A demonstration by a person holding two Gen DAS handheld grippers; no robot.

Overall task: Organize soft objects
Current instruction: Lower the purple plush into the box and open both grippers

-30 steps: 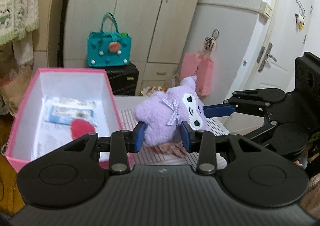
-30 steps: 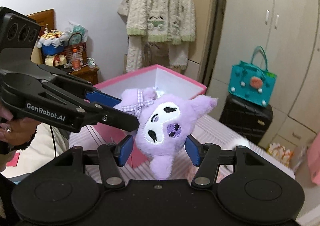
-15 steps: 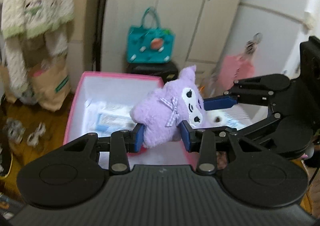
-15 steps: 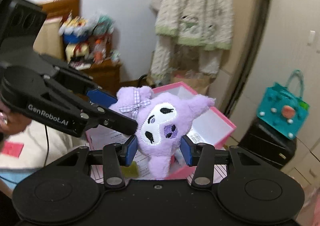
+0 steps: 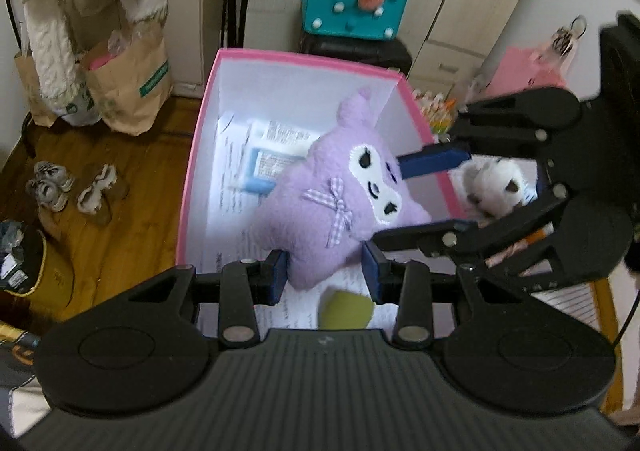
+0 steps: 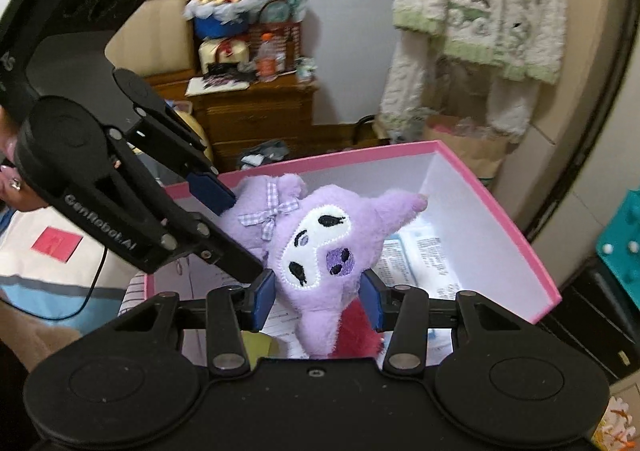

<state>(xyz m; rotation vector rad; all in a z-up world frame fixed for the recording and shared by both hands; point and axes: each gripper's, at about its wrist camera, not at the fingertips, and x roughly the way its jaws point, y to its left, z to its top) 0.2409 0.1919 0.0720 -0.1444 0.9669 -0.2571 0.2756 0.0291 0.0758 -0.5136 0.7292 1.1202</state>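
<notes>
In a bedroom, the pink box waits; both hand-held grippers, left and right, grip the purple plush above it, not yet released.

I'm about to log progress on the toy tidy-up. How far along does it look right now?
Done: nothing soft visibly lies in the pink box, only papers and packets. In hand: both tools, left tool and right tool, grip the purple plush toy above the open box; the right tool's jaws have just been closing on it. Left: lowering and releasing it, then the white plush toy outside the box.
</notes>
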